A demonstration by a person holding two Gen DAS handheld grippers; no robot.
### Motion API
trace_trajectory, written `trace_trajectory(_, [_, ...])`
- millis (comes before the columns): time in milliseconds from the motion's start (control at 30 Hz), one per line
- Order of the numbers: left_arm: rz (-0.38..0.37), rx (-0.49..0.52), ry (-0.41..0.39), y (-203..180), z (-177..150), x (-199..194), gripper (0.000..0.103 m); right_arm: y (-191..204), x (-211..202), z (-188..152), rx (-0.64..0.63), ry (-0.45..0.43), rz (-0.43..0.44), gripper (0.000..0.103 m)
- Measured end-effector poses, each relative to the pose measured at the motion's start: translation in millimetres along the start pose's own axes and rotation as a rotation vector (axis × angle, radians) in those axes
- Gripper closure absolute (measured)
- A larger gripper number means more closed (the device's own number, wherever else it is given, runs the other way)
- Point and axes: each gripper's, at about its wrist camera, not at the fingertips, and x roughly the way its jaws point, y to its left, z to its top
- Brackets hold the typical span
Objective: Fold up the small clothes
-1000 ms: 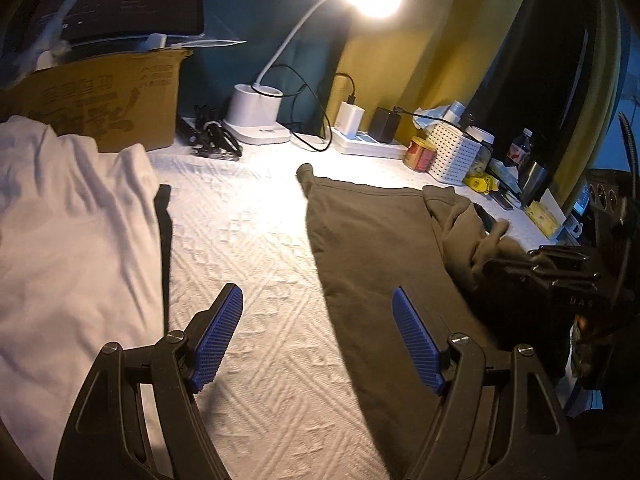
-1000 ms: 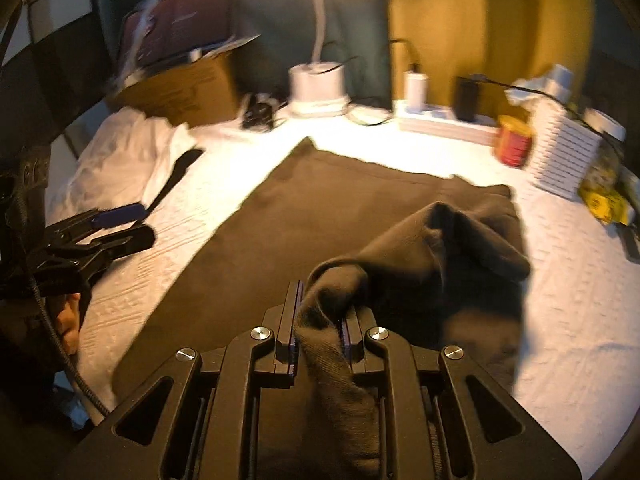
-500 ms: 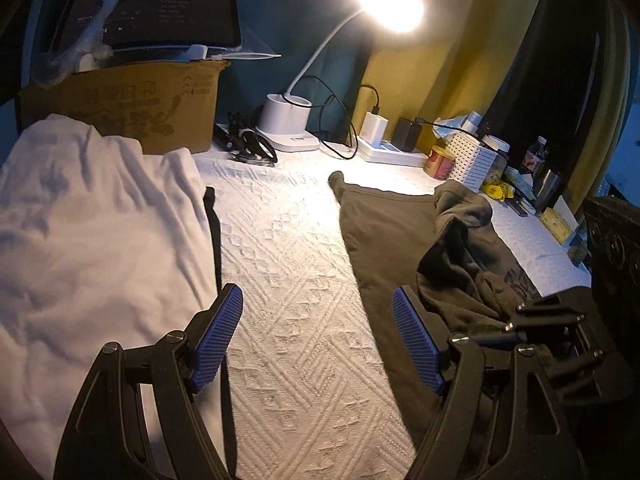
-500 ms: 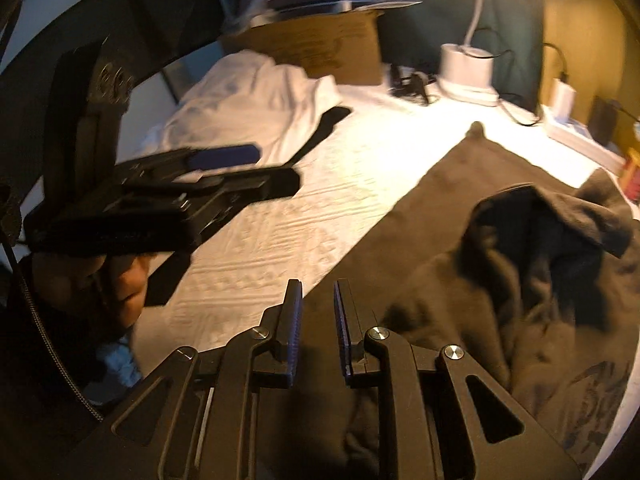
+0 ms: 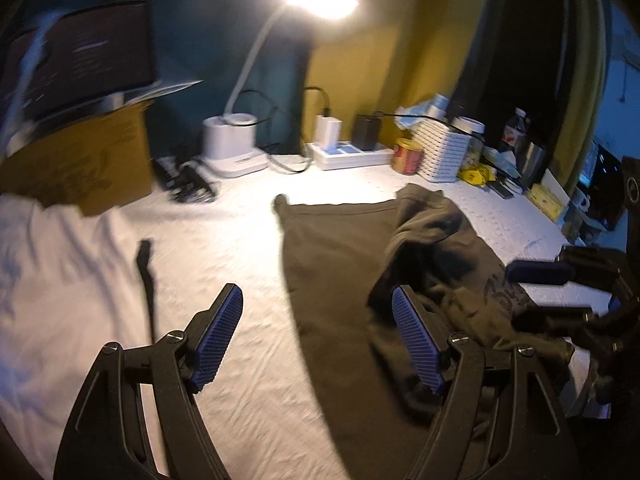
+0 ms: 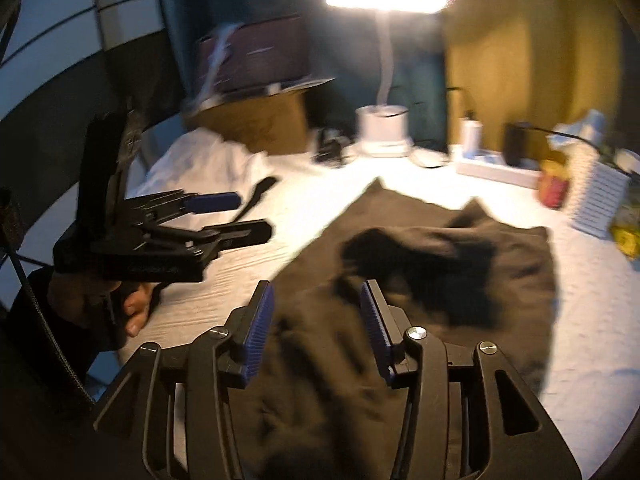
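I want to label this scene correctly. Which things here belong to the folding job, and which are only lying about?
For the job: brown garment; white garment; left gripper; right gripper, jaws opening, empty.

Lying about: lamp; cardboard box; power strip; can; white basket.

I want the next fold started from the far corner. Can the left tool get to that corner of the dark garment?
Probably yes: the left tool is open and empty, and only bare white cover lies before the dark garment corner.
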Motion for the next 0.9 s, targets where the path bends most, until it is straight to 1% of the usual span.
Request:
trace_trajectory(167, [-0.036,0.103,0.036,-34.0,17.5,28.4,0.026,-51.9,-14.8,-8.8,0.083,-0.015,-0.116,0.055])
trace_trajectory(367, [-0.068,0.207,0.099,-66.0,34.9,65.7,0.026,-105.2,-25.6,-21.2,0.164,-0.024,-0.212,0.055])
trace_trajectory(433, [-0.064,0.247,0.127,-75.5,37.2,80.4,0.026,-119.4,-27.7,-23.0,0.187,-0.028,-0.227,0.055])
trace_trajectory(500, [-0.040,0.297,0.176,-83.9,36.7,97.7,0.026,-133.5,-28.7,-24.2,0.205,-0.031,-0.243,0.055])
trace_trajectory(600, [0.009,0.398,0.201,-94.3,30.4,116.2,0.026,-154.4,-21.7,-27.2,0.235,-0.023,-0.259,0.055])
trace_trajectory(633, [0.014,0.421,0.208,-94.1,28.4,121.3,0.026,-159.6,-19.6,-28.5,0.243,-0.019,-0.261,0.055])
trace_trajectory(667, [0.007,0.421,0.214,-91.2,28.3,124.7,0.026,-163.6,-17.8,-29.6,0.251,-0.015,-0.261,0.055])
trace_trajectory(700, [-0.010,0.398,0.211,-85.1,29.9,126.6,0.031,-169.2,-13.9,-30.8,0.261,-0.007,-0.260,0.055])
trace_trajectory(733, [-0.028,0.368,0.198,-79.3,32.9,126.3,0.056,-171.8,-11.4,-30.8,0.265,-0.001,-0.261,0.055])
trace_trajectory(767, [-0.043,0.330,0.189,-72.2,36.6,124.9,0.070,-174.5,-7.2,-30.0,0.267,0.006,-0.263,0.055])
trace_trajectory(800, [-0.049,0.287,0.177,-64.0,41.6,122.8,0.089,-177.3,-3.4,-29.2,0.268,0.013,-0.263,0.055])
trace_trajectory(833, [-0.056,0.260,0.156,-58.1,45.4,120.2,0.098,-180.0,0.7,-27.6,0.268,0.023,-0.261,0.055])
trace_trajectory(867, [-0.061,0.240,0.130,-52.6,48.5,115.9,0.102,-182.3,5.9,-24.8,0.267,0.034,-0.263,0.055])
trace_trajectory(900, [-0.063,0.225,0.110,-47.0,51.6,112.3,0.102,-183.6,10.1,-22.0,0.263,0.040,-0.268,0.055])
